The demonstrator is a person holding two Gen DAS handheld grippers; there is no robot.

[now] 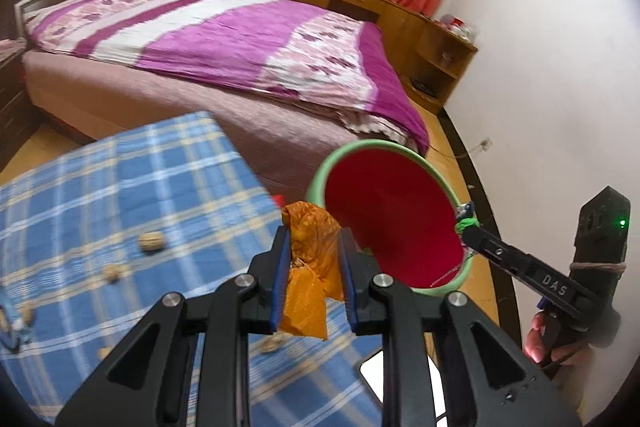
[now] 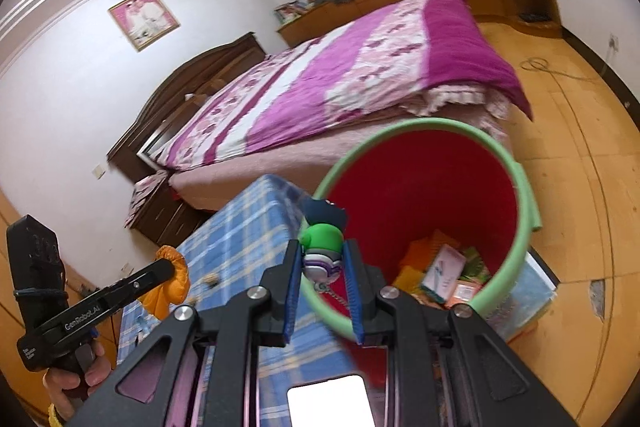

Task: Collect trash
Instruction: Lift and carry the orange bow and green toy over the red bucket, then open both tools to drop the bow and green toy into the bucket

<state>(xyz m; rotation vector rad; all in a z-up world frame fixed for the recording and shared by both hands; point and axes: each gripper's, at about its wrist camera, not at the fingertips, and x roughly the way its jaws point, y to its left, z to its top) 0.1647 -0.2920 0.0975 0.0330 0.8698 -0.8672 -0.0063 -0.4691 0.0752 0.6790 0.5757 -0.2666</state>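
My left gripper (image 1: 314, 231) is shut on a crumpled orange wrapper (image 1: 310, 267) and holds it above the blue plaid table (image 1: 120, 195), just left of the bin. The bin (image 1: 400, 151) has a green rim and red inside; it is tilted toward me. My right gripper (image 2: 322, 245) is shut on a small green-and-white toy figure (image 2: 322, 239) at the bin's near rim (image 2: 516, 247). In the right wrist view the bin holds several wrappers and cartons (image 2: 444, 273), and the left gripper (image 2: 170, 269) shows with the orange wrapper (image 2: 176, 283).
Walnut shells (image 1: 151, 241) lie scattered on the plaid cloth. A bed (image 1: 224, 43) with a purple cover stands behind the table. Wooden cabinets (image 1: 436, 47) line the far wall. A white phone (image 2: 328, 401) lies on the table near me.
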